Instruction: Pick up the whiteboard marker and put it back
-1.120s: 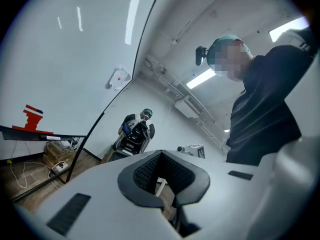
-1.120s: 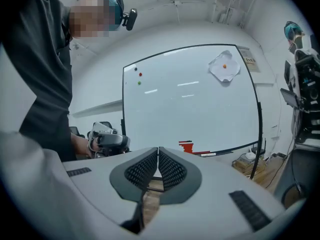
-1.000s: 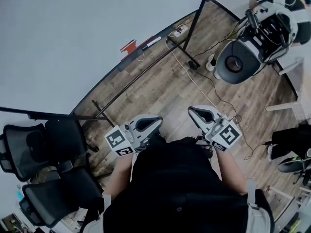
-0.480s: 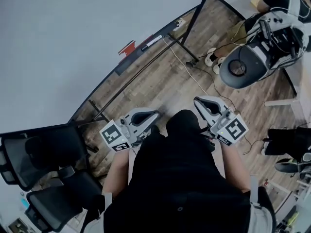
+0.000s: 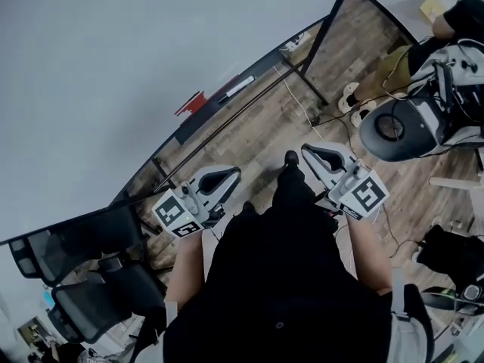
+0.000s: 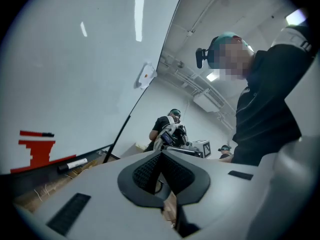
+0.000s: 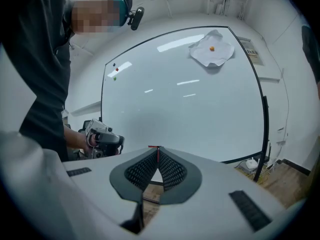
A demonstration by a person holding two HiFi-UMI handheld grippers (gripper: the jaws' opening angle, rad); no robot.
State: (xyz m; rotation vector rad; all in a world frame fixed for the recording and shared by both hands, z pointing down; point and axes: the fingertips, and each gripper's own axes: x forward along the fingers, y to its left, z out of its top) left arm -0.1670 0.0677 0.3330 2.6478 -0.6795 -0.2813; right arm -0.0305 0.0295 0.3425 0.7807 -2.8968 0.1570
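Note:
The whiteboard marker (image 5: 237,88), white with a black cap, lies on the tray at the bottom edge of the big whiteboard (image 5: 113,59); the left gripper view shows the marker (image 6: 72,164) at lower left. A red patch (image 5: 190,102) sits on the board just beside it. My left gripper (image 5: 231,175) is shut with nothing in it, held at waist height well short of the tray. My right gripper (image 5: 310,152) is also shut and empty. In the right gripper view its jaws (image 7: 157,151) point at the whiteboard (image 7: 185,99).
A black stand pole (image 5: 333,17) and cables (image 5: 302,104) cross the wood floor ahead. Black office chairs (image 5: 76,255) stand at lower left. At right is another person's grey device (image 5: 412,119), with shoes (image 5: 353,97) nearby. People stand behind in the left gripper view.
The view has shifted toward the whiteboard and the tray now lies nearer. Both grippers moved slightly forward with the body and stayed shut.

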